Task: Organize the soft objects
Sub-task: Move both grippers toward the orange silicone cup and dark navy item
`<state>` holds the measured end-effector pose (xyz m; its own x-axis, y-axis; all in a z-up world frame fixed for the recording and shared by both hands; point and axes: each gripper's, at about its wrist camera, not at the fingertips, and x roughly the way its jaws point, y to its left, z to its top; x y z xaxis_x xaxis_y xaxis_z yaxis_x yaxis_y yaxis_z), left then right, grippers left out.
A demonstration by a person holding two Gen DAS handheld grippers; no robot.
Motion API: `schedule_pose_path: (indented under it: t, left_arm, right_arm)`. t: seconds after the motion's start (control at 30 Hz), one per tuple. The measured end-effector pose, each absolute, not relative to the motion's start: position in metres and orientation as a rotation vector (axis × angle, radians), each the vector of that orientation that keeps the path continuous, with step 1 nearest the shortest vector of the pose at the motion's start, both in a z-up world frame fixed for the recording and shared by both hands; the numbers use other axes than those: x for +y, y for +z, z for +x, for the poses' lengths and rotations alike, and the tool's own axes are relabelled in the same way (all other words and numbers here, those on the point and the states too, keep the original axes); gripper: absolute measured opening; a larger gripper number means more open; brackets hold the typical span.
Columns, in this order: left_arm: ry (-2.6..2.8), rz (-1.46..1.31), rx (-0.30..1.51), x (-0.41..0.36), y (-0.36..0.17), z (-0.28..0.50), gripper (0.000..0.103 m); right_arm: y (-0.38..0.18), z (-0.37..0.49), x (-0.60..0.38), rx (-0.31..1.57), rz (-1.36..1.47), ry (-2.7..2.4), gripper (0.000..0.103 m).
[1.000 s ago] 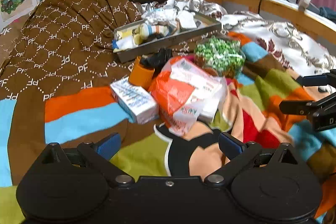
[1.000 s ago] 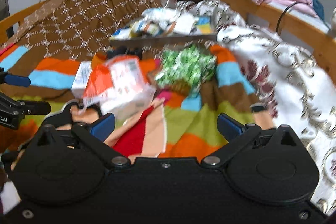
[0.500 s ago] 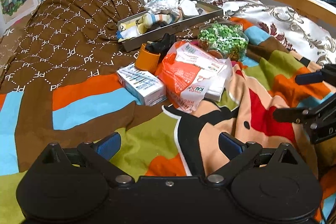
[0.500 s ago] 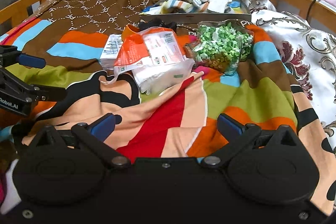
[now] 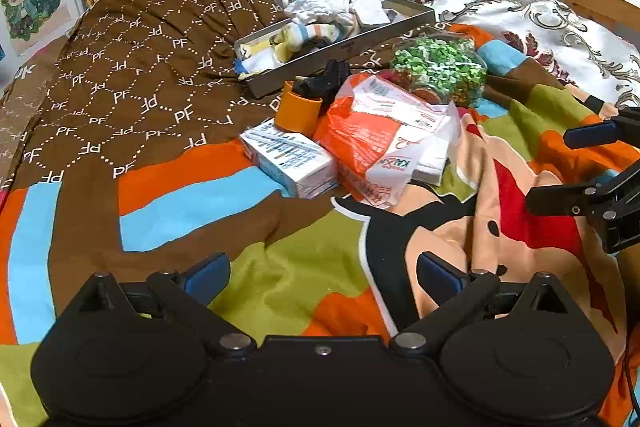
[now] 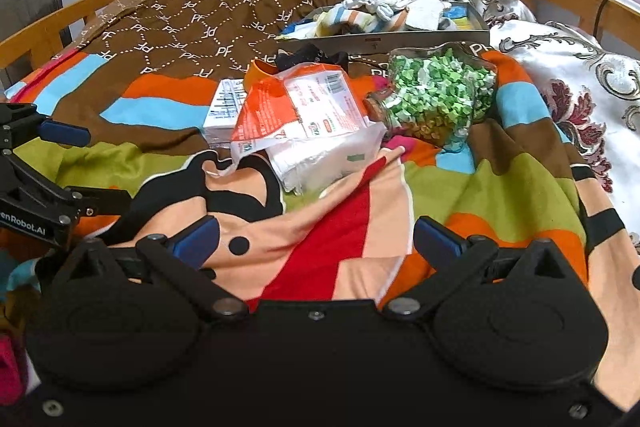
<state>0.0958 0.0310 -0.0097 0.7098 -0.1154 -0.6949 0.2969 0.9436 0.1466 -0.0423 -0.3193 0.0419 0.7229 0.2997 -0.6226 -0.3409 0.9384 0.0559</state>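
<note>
Striped and white fabric fills the grey metal tray (image 5: 340, 45), a heap of small socks (image 5: 316, 31) in pastel bands of blue, orange and yellow mixed with crumpled white cloth, piled above the rim at the tray's far end. Just in front of the tray lies a black sock (image 5: 326, 83), partly tucked into an orange cup (image 5: 298, 113) that lies on its side, so its full shape is hard to make out. In front of the cup sit a white and blue carton (image 5: 290, 163) and an orange and white plastic bag (image 5: 384, 143) with folded white tissue inside; the bag overlaps the carton's corner and hides part of the cup in the right wrist view. To the right of the tray's near wall lies a clear jar (image 6: 436, 99) packed with green folded paper bits, its mouth turned toward the bag. Everything rests on a bed covered by a brown monogrammed quilt (image 5: 132, 79) behind the tray and a colourful cartoon blanket (image 5: 304, 267) nearer the cameras. Both grippers hover over that blanket, well short of the tray: the left gripper (image 5: 322, 273) and the right gripper (image 6: 316, 241) each have their blue pads spread wide with nothing between them. Each camera's lower edge is blocked by its own black housing.
</note>
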Motion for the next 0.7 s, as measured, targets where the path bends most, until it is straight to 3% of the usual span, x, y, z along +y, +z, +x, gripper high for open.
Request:
schedule_pose_path:
  t: [0.7]
  left_arm:
    - [-0.177,0.262,0.698,0.073,0.006,0.154,0.100]
  right_arm:
    - [0.055,0.029,-0.300,0.623,0.013,0.336,0.102]
